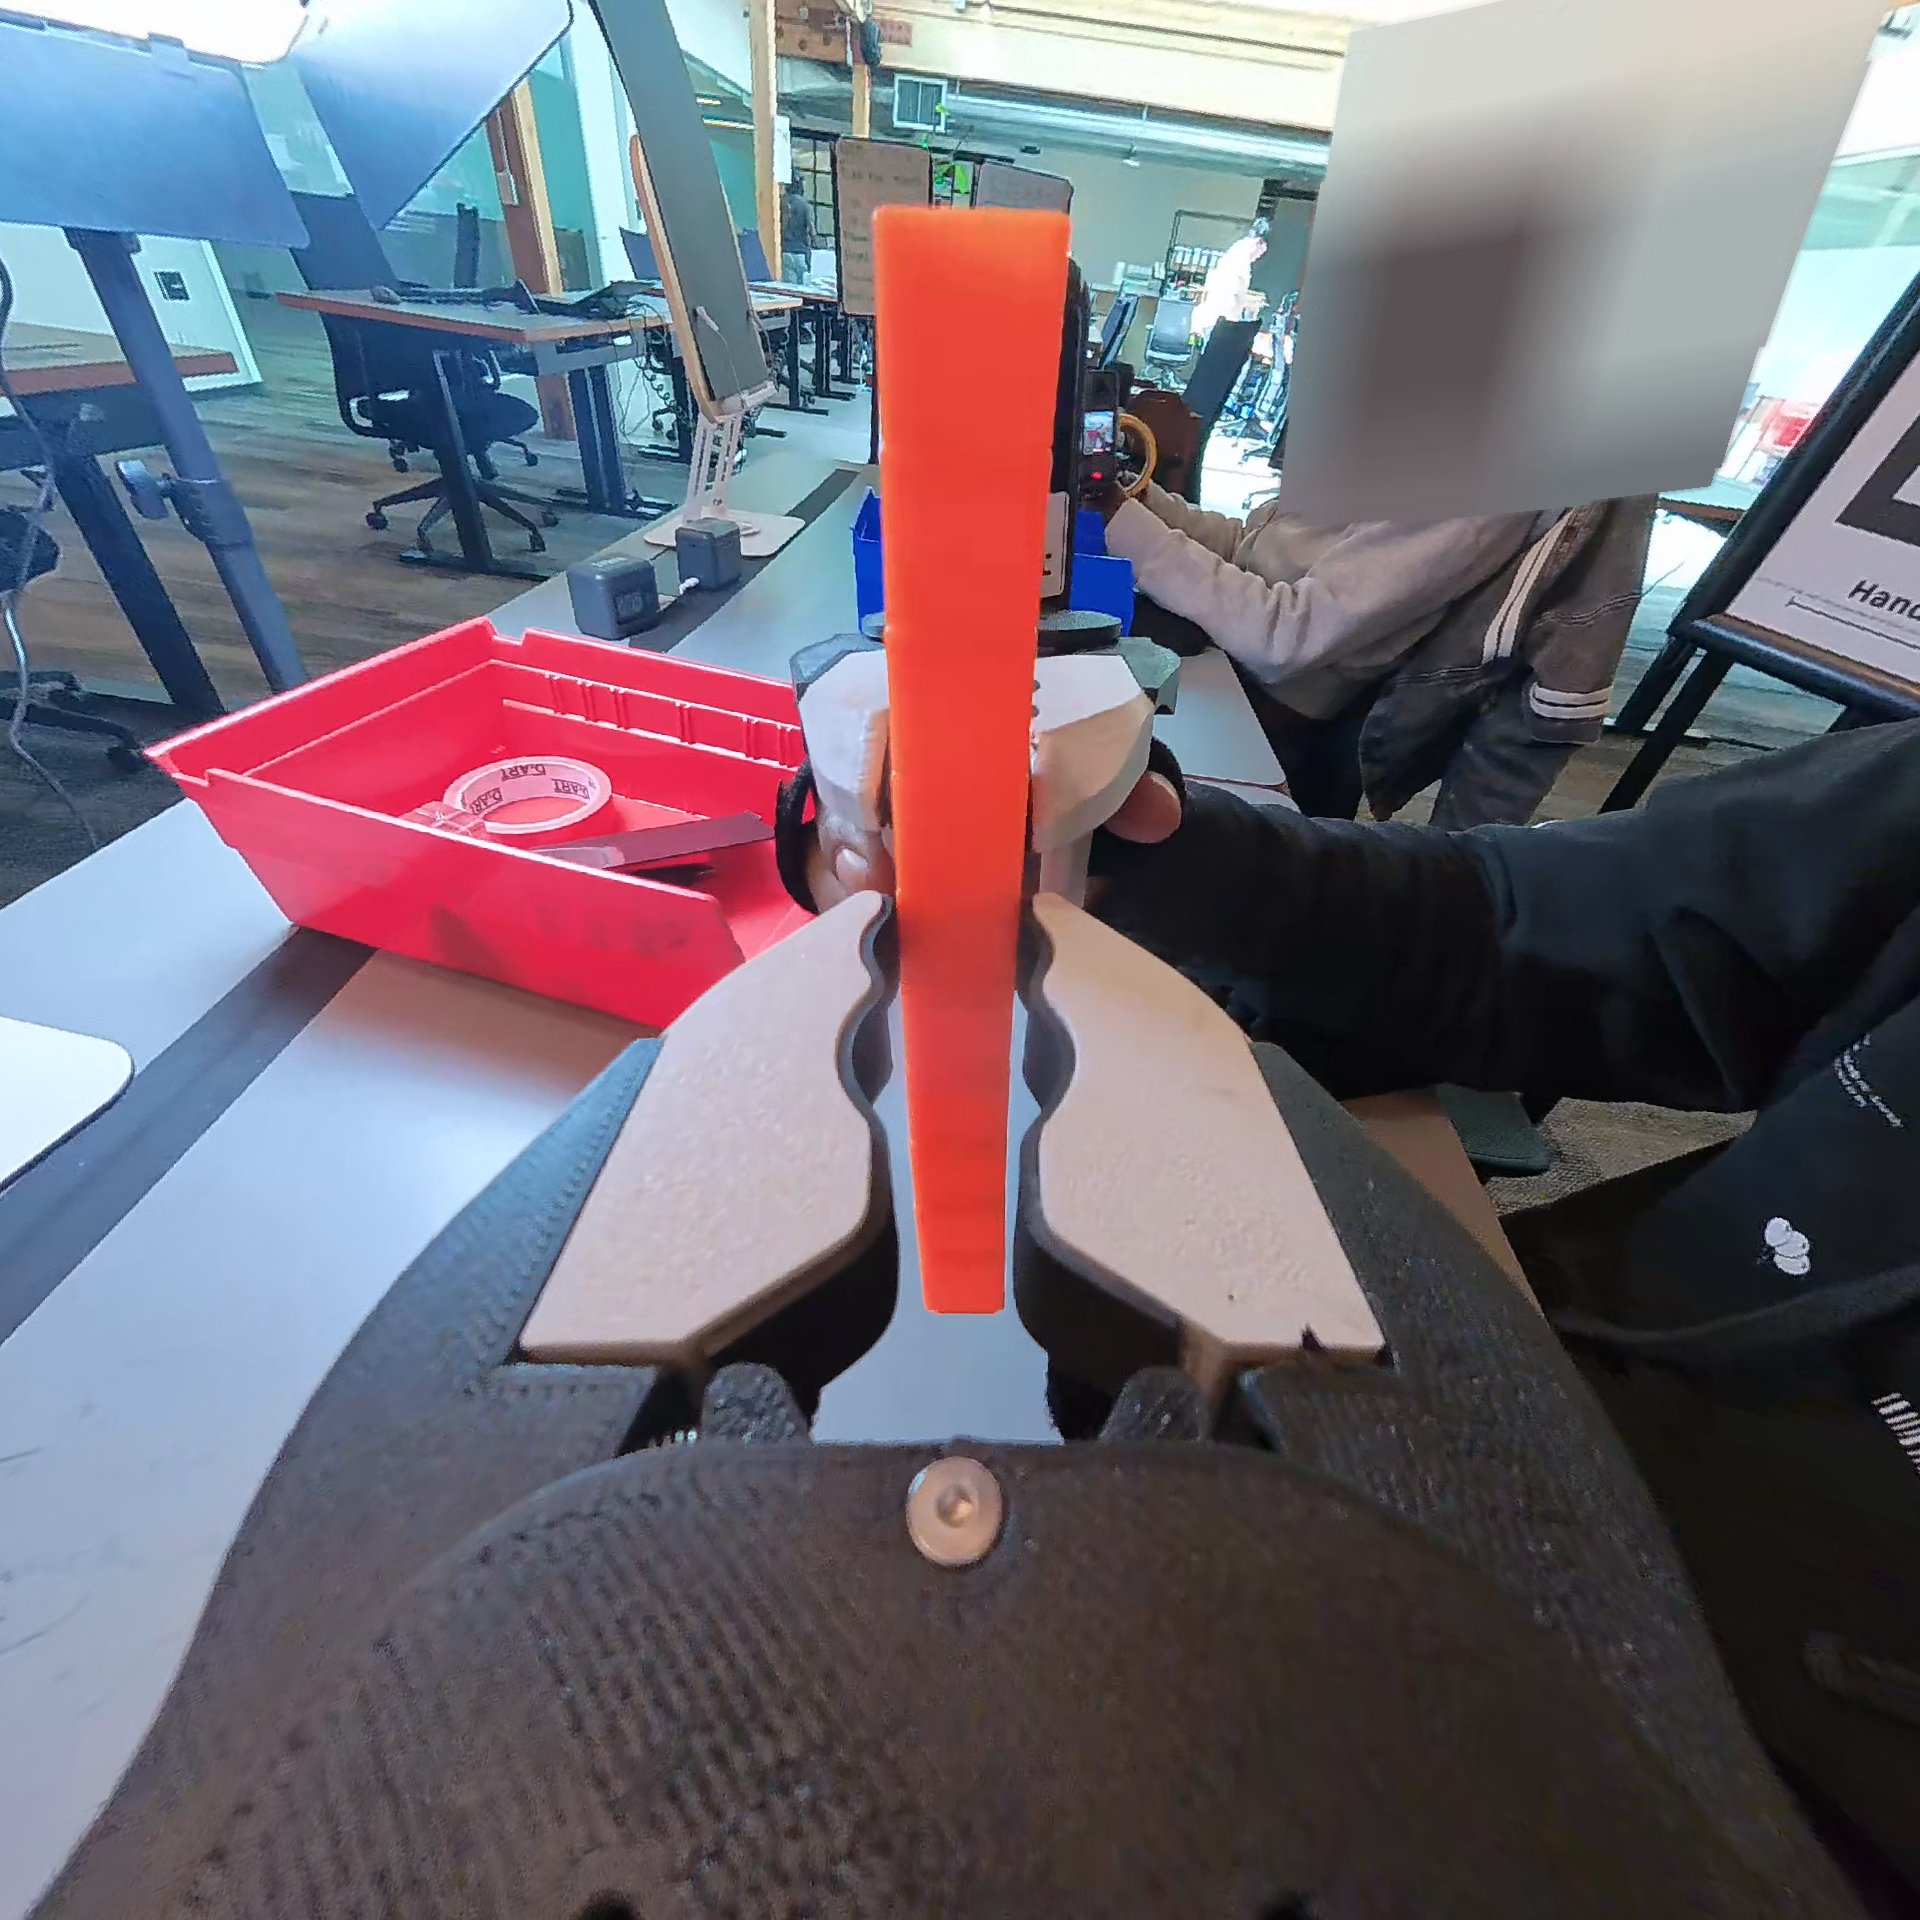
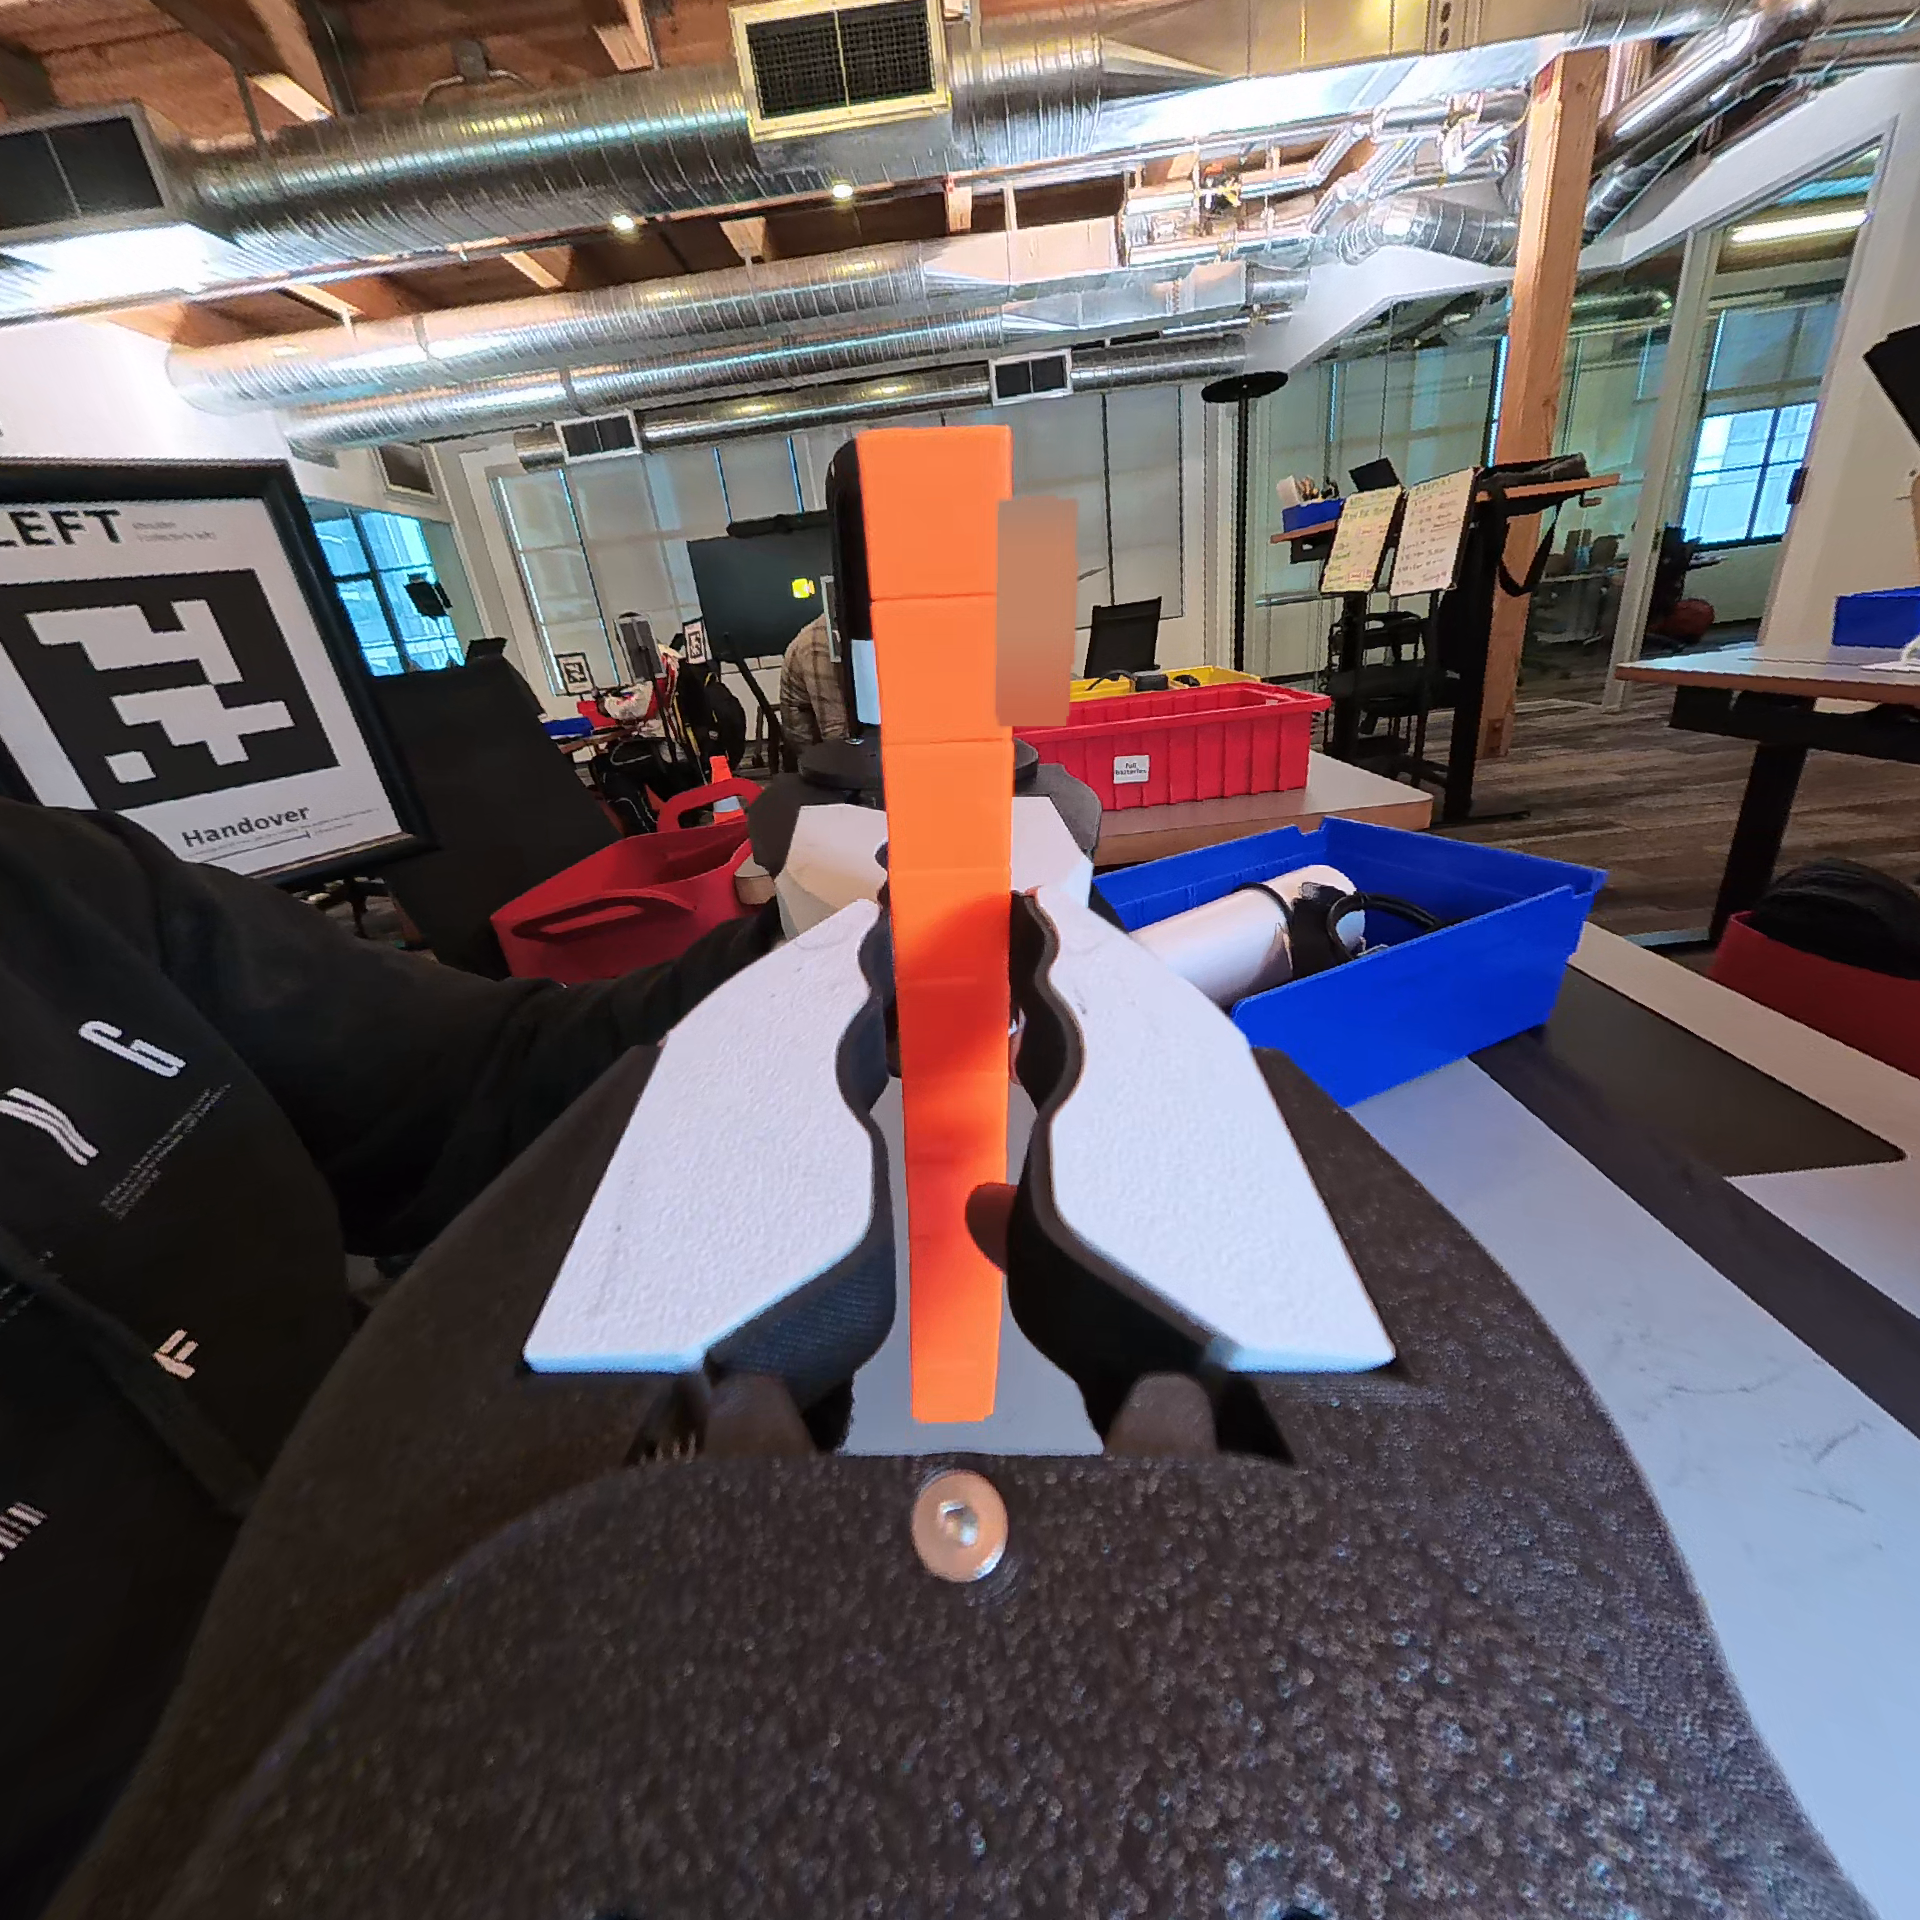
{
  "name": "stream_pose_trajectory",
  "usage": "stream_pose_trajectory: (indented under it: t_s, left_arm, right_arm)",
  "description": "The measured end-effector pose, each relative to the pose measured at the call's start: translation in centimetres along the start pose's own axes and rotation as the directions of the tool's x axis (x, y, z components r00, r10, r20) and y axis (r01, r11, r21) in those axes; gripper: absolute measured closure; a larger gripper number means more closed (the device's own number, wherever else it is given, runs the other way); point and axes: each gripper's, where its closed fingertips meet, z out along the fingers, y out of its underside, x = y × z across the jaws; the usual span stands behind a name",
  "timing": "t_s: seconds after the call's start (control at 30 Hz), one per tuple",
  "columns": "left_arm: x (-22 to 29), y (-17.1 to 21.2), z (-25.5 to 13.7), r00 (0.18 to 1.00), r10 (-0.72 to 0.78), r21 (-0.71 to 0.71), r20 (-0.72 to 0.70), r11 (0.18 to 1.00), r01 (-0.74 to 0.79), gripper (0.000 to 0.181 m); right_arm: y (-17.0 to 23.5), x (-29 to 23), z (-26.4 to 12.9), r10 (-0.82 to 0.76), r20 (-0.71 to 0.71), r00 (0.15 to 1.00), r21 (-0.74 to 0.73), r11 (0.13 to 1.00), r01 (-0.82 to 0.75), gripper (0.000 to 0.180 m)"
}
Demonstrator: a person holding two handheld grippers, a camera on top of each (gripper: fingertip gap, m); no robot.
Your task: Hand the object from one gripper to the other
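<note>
Both hand-held grippers (image 1: 954, 914) (image 2: 945, 914) clamp one orange bar (image 1: 961, 727).

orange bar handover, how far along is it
Done: both grippers have met on the orange bar. In hand: the left gripper and right gripper each appear shut on it, facing each other. Left: one gripper must open and pull back. The red bin and blue bin sit aside.

A shallow red plastic bin (image 1: 457, 894) at nine o'clock holds a white tape roll (image 1: 528, 795); a blue plastic bin (image 2: 1455, 987) sits at three o'clock.
</note>
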Motion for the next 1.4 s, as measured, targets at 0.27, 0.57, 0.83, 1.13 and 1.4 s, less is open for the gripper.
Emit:
stream_pose_trajectory:
  t_s: [0.27,0.57,0.83,1.13,1.4]
  left_arm:
    - [-0.8,-1.6,-1.6,0.999,-0.024,0.067,0.037,0.997,0.021,0.159]
    - [0.0,-2.1,-1.5,1.0,-0.017,0.081,0.016,0.997,0.016,0.159]
    - [0.4,-2.5,-1.3,1.0,-0.004,0.103,0.008,0.995,0.003,0.16]
    - [0.7,-2.4,-0.9,1.0,0.018,0.124,-0.005,0.992,-0.017,0.159]
    - [0.0,0.1,-0.3,1.0,0.004,0.011,-0.03,1.0,-0.003,0.144]
  right_arm:
    - [-0.5,1.0,-1.3,-0.002,-0.034,0.999,-0.001,1.0,0.002,0.15]
    - [2.0,0.5,0.2,0.033,0.022,0.999,-0.074,0.997,-0.031,0.152]
    - [2.0,-0.6,0.9,0.04,0.066,0.997,-0.073,0.997,-0.036,0.153]
    - [1.8,-0.6,0.5,0.027,0.066,0.997,-0.096,0.995,-0.02,0.158]
    - [0.8,0.0,-0.5,0.047,0.049,0.998,-0.067,0.997,-0.044,0.158]
